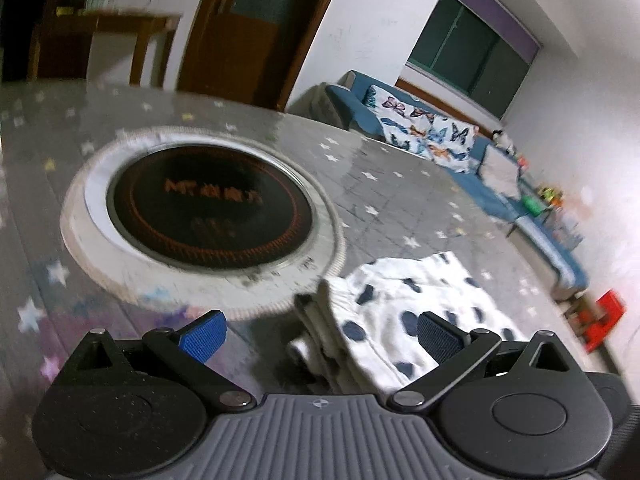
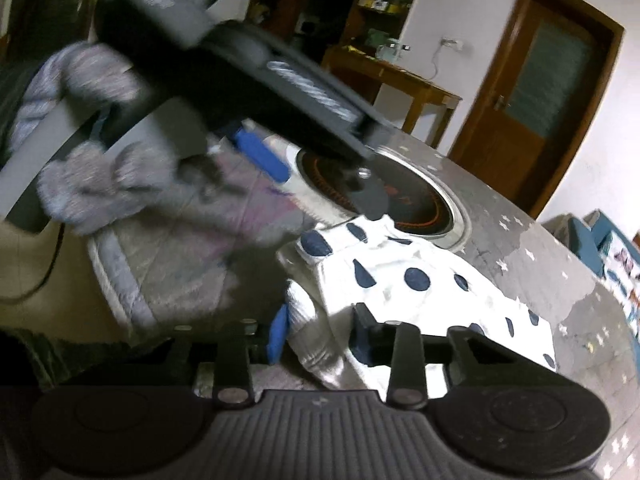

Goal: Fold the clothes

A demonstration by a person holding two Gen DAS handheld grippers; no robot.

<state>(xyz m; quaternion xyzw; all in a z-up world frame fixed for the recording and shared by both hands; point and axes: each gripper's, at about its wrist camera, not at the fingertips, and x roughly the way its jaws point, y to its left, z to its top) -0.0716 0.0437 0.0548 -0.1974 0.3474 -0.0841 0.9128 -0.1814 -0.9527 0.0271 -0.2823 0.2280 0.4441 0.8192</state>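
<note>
Meanwhile, right gripper pinches the ribbed hem of a soft, limp polka-dot garment lying by the table's inset burner; left gripper gapes empty above it.

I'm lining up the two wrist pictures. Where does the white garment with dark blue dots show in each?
Left wrist: garment at lower right, just beyond the open left tool.
Right wrist: garment at centre and lower centre, its near edge between the right tool's blue pads.
Shared landmark: the round black cooktop in the table.
</note>
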